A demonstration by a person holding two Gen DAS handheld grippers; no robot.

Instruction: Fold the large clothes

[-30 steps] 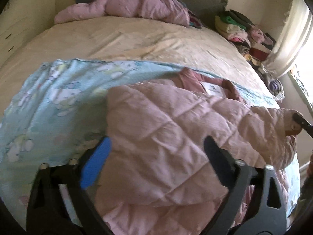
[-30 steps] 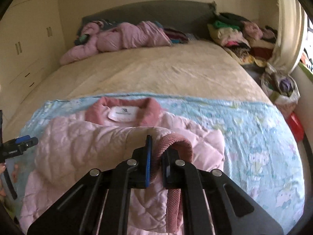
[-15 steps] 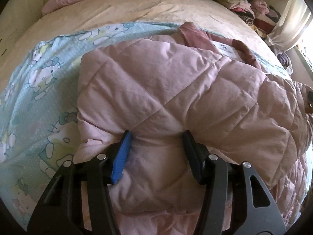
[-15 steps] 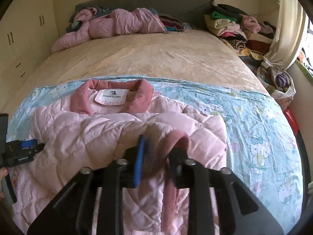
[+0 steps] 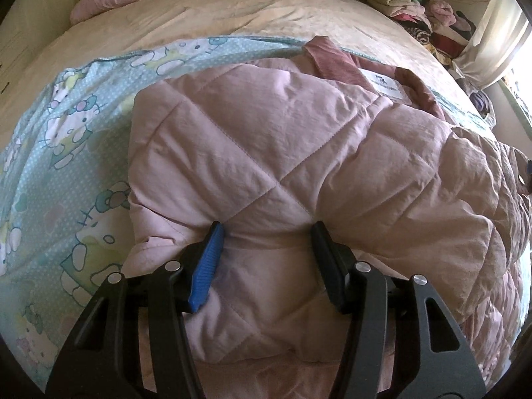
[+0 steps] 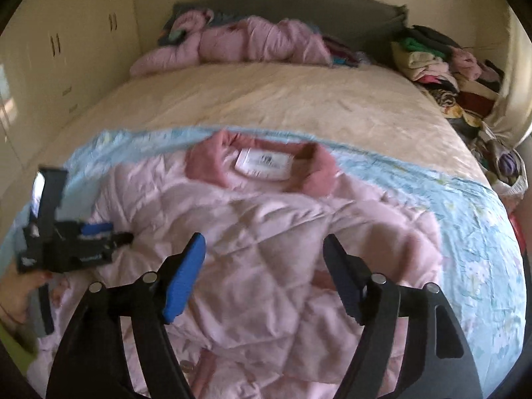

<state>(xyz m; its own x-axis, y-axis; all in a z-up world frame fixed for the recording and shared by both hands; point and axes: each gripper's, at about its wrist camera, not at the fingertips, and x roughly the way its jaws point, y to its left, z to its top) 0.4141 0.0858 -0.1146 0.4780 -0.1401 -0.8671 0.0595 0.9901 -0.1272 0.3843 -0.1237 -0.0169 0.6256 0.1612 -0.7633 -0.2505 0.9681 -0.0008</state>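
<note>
A pink quilted jacket (image 5: 282,153) with a darker pink collar (image 6: 319,169) and white label lies on a light blue cartoon-print sheet (image 5: 66,153) on the bed, both sleeves folded across its body. My left gripper (image 5: 266,232) is open, its fingers pressed against the folded left sleeve; nothing is clamped. It also shows at the left of the right wrist view (image 6: 99,232). My right gripper (image 6: 264,246) is open and empty, held just above the jacket's (image 6: 266,232) middle.
The beige bedspread (image 6: 282,99) stretches behind the sheet. A second pink jacket (image 6: 249,43) lies bunched at the grey headboard. A pile of folded clothes (image 6: 439,63) stands at the far right, a curtain beside it. Cream wardrobes (image 6: 56,50) line the left wall.
My right gripper opened, let go of the sleeve cuff it was clamping and drew back. My left gripper came down onto the jacket's left fold and its fingers narrowed a little.
</note>
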